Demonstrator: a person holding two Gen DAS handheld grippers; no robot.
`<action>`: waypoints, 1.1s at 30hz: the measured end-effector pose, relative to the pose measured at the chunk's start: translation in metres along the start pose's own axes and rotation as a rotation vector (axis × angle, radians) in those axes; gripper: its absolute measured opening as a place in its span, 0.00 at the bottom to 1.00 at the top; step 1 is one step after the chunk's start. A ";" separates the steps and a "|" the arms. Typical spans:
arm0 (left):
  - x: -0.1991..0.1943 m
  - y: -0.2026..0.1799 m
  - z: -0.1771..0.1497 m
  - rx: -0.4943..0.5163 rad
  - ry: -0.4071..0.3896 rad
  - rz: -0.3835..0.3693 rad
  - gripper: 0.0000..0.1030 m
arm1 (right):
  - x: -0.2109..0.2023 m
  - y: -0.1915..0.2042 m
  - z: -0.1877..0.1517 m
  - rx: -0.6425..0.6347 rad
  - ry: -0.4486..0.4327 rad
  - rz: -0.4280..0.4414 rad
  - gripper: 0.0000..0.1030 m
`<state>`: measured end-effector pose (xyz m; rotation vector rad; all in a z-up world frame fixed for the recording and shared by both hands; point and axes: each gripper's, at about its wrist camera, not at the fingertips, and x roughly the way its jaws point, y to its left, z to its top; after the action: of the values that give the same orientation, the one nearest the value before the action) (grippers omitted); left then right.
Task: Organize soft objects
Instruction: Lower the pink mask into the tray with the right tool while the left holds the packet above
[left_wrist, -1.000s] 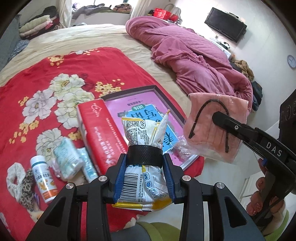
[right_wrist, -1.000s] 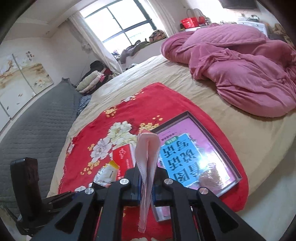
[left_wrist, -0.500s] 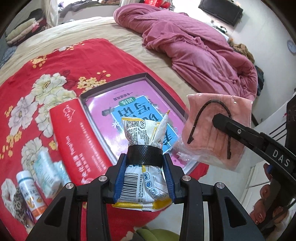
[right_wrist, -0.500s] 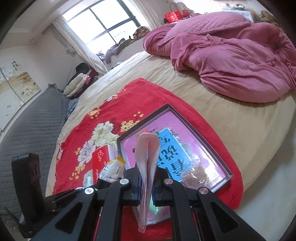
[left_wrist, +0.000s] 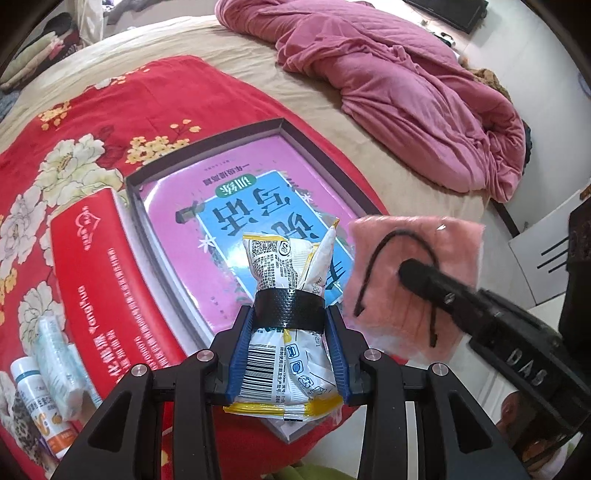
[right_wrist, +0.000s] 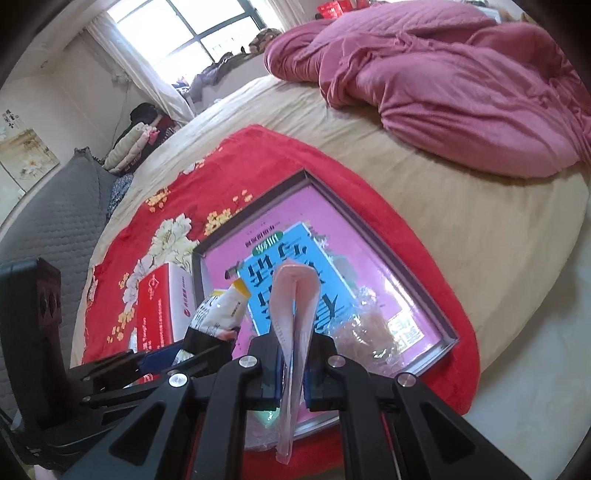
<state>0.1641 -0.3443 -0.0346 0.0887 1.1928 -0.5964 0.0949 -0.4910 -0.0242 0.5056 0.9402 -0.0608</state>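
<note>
My left gripper (left_wrist: 288, 314) is shut on a white and yellow snack packet (left_wrist: 286, 266), held above the near end of a shallow dark-rimmed tray (left_wrist: 207, 144) lined with a pink and blue book cover. My right gripper (right_wrist: 293, 343) is shut on a pink bagged face mask (right_wrist: 295, 332), seen edge-on over the tray (right_wrist: 417, 273). In the left wrist view the mask (left_wrist: 410, 288) hangs flat to the right of the packet, with black ear loops showing. A clear bag with something pale (right_wrist: 369, 328) lies in the tray's near right corner.
A red tissue box (left_wrist: 99, 277) lies left of the tray on the red floral blanket (left_wrist: 74, 110). A small pill bottle (left_wrist: 37, 406) and wet-wipe packs (left_wrist: 59, 362) lie at the far left. A crumpled pink duvet (left_wrist: 406, 99) fills the bed's far right.
Both grippers have moved forward and down toward the tray with their items still held. The mask and the packet now hang over the tray's near end.
</note>
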 end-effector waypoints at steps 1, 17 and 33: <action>0.002 0.000 0.000 0.004 0.005 0.004 0.38 | 0.006 0.000 -0.001 -0.004 0.016 -0.005 0.07; 0.037 -0.003 0.007 0.010 0.062 0.017 0.39 | 0.035 -0.021 -0.008 -0.028 0.065 -0.130 0.07; 0.056 -0.005 0.008 0.024 0.088 0.040 0.39 | 0.039 -0.025 -0.006 -0.036 0.071 -0.119 0.09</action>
<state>0.1813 -0.3731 -0.0802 0.1599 1.2664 -0.5768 0.1068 -0.5034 -0.0677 0.4205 1.0384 -0.1335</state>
